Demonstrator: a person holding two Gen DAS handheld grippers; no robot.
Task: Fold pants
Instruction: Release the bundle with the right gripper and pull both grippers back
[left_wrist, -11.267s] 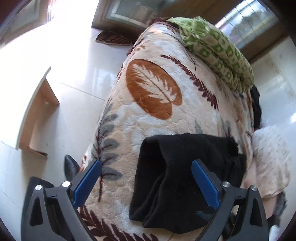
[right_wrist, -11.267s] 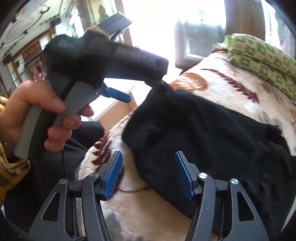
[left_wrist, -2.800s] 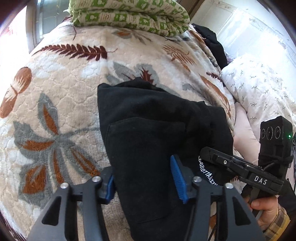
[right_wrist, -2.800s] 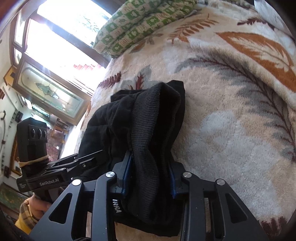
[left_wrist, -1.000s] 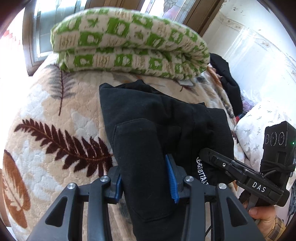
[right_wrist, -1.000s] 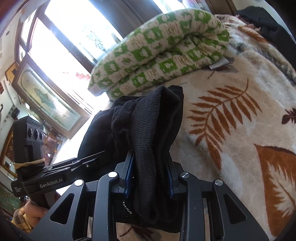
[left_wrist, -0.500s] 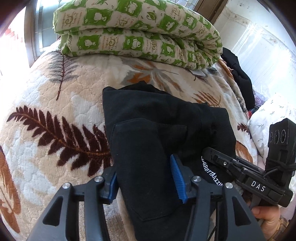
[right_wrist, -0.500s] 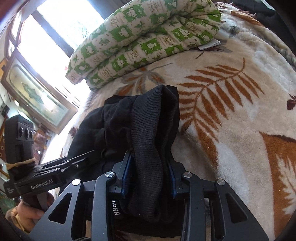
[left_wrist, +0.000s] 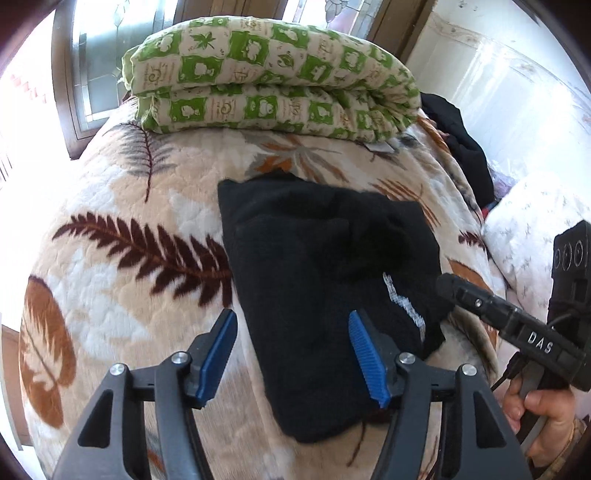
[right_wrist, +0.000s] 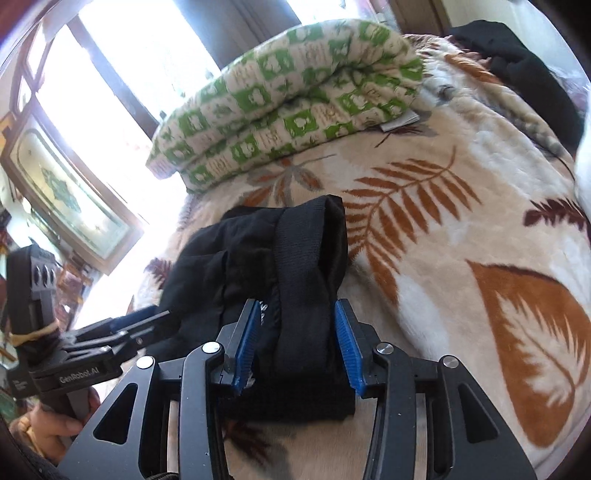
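Both grippers, left gripper (left_wrist: 291, 354) and right gripper (right_wrist: 295, 343), are opening around the folded pants (left_wrist: 325, 295); a snagged pad could drag the bundle apart on the bed (left_wrist: 110, 295).

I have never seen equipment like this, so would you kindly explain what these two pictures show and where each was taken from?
No robot here: a person holds a hand-held two-finger clamp in each hand, each with a wide-angle camera looking along its fingers. One picture comes from the left gripper, the other from the right gripper. Each view also catches the other tool at its edge, with the hand gripping it. Below is a leaf-patterned blanket with a folded green checked quilt at its far end. The folded black pants lie on the blanket. Both sets of jaws are opening, the pants between them but no longer pinched.
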